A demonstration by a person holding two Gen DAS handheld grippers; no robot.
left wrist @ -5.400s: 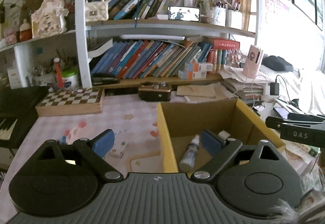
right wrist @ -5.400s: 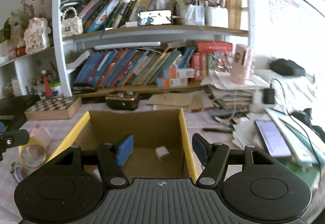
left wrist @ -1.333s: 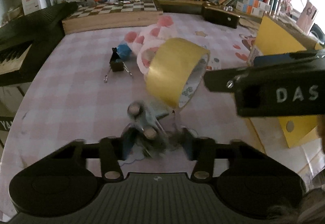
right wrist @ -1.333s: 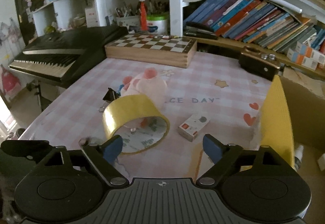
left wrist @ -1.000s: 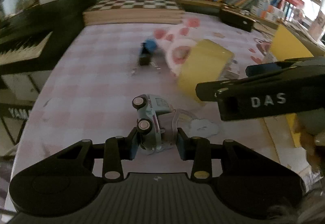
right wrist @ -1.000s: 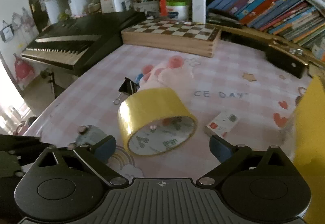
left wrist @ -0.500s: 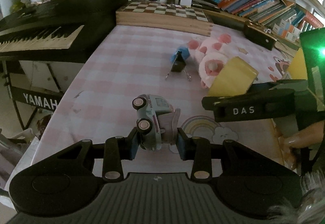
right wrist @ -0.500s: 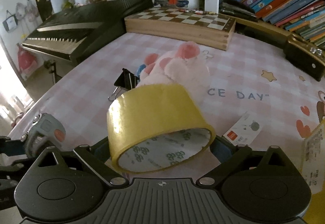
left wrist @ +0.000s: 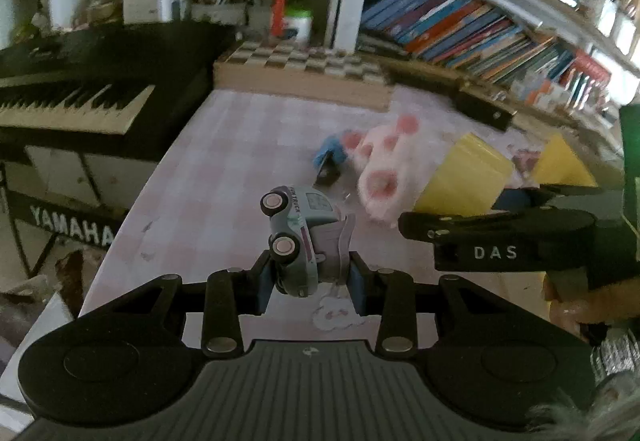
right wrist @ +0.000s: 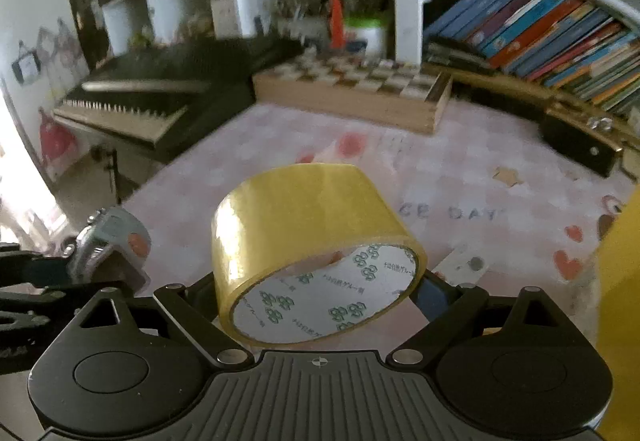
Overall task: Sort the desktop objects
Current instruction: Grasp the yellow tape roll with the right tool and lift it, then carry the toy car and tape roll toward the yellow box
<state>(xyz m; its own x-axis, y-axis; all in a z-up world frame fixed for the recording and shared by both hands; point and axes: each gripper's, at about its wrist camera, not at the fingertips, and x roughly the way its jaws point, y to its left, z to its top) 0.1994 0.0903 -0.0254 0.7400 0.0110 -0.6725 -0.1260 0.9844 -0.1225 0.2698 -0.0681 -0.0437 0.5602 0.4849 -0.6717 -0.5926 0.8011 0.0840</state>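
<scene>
My left gripper (left wrist: pixel 310 281) is shut on a pale blue toy car (left wrist: pixel 298 229), held on its side above the pink checked tablecloth (left wrist: pixel 224 177). My right gripper (right wrist: pixel 316 293) has a yellow tape roll (right wrist: pixel 304 217) between its fingers. Its jaws are closing and both pads touch the roll's sides, which hangs clear of the cloth. In the left wrist view the roll (left wrist: pixel 464 181) shows to the right, above the other gripper's finger (left wrist: pixel 496 237). In the right wrist view the car (right wrist: pixel 108 241) sits at the far left.
A pink plush toy (left wrist: pixel 380 169) and a blue binder clip (left wrist: pixel 330 157) lie mid-table. A small white box (right wrist: pixel 464 261) lies near the yellow cardboard box (right wrist: pixel 620 281) at the right. Behind stand a chessboard box (right wrist: pixel 352 89), a black case (right wrist: pixel 576 141), a keyboard (left wrist: pixel 72 97) and bookshelves.
The right gripper closed in around the tape roll and raised it off the cloth. The left gripper rose with the toy car, so the table looks farther away.
</scene>
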